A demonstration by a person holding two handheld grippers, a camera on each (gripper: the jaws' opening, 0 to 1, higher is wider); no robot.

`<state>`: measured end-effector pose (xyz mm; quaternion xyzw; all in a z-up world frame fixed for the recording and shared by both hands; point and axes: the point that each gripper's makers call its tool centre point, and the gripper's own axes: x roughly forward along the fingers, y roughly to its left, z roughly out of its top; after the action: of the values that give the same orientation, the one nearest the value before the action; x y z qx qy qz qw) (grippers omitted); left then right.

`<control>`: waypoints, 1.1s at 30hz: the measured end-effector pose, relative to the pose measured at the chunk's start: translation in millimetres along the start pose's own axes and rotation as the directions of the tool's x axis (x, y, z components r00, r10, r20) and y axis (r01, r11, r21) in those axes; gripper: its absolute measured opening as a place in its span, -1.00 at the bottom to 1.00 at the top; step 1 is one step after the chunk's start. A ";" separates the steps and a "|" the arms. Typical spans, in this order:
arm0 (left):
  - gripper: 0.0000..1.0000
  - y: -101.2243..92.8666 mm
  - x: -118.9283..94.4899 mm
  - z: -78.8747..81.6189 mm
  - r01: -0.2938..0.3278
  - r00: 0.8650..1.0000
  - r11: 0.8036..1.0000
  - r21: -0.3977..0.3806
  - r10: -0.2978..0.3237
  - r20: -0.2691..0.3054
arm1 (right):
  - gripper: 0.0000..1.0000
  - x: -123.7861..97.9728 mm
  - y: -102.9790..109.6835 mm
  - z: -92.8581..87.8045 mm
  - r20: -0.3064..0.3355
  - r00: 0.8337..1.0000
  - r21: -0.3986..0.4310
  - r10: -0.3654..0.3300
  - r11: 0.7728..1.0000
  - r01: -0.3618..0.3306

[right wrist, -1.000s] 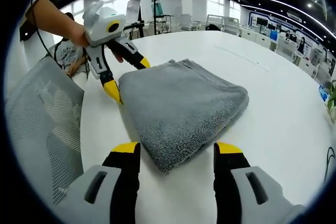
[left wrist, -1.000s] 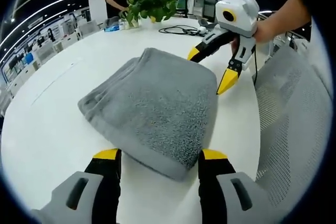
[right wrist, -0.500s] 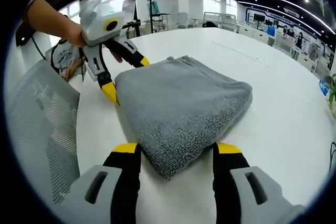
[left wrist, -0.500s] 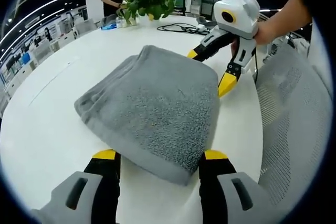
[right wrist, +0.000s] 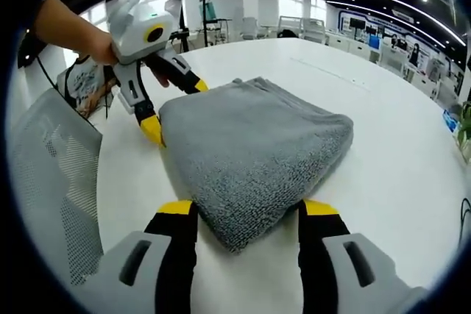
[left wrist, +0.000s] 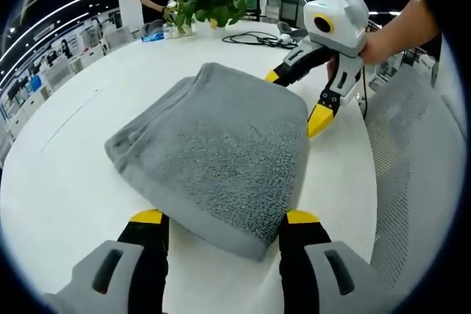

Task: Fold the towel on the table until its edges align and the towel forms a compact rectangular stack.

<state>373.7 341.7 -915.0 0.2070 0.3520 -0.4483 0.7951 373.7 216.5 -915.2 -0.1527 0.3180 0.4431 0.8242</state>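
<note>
In the left gripper view, the left gripper (left wrist: 222, 220) comes up from the bottom with its two yellow-tipped jaws spread wide apart. A gray towel (left wrist: 213, 148) lies folded in a thick stack on the white table (left wrist: 66, 182). The near corner of the towel sits between the two jaws, and the jaws are not squeezing it. On the far side of the towel is the right gripper (left wrist: 298, 97), held by a hand (left wrist: 372, 42). Its jaws are spread too, with one yellow tip touching the far edge of the towel and the other tip just beside the towel's corner. Far back on the table there is a green plant (left wrist: 210, 1) and a black cable (left wrist: 254, 40). A person in a black top stands behind the plant. A gray mesh chair (left wrist: 412, 182) is close on the right side. In the right gripper view, the right gripper (right wrist: 248, 215) rises from the bottom, and its jaws stand wide apart. The folded towel (right wrist: 254, 145) lies on the table (right wrist: 397, 174), and its near corner pokes in between the jaws without being pinched. Across the towel, the left gripper (right wrist: 173, 104) is held by a hand (right wrist: 77, 34), and its jaws are apart as well. One of its yellow tips is at the towel's far edge and the other is by the corner. The mesh chair (right wrist: 51, 174) is on the left side. More desks and bright ceiling lights are far off behind the table.
</note>
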 end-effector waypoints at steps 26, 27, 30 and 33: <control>0.25 37.1 17.2 17.9 -0.008 1.000 1.000 0.000 0.008 0.001 | 0.10 22.0 -35.5 14.2 -0.006 0.999 0.003 -0.053 0.999 0.053; 0.25 38.5 17.6 18.4 -0.009 1.000 1.000 -0.001 0.009 0.001 | 0.10 22.9 -36.6 15.3 -0.005 0.998 0.003 -0.056 0.998 0.056; 0.25 44.2 19.7 20.8 -0.012 1.000 1.000 -0.004 0.012 0.002 | 0.10 26.1 -43.4 18.3 -0.003 0.998 0.005 -0.066 0.998 0.066; 0.25 49.0 21.2 21.9 -0.014 1.000 1.000 -0.002 0.014 0.002 | 0.11 28.2 -46.8 20.1 -0.001 0.997 0.003 -0.072 0.997 0.072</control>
<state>431.4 340.7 -915.6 0.2082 0.3501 -0.4424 0.7990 431.6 218.9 -920.1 -0.1632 0.3134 0.4124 0.8397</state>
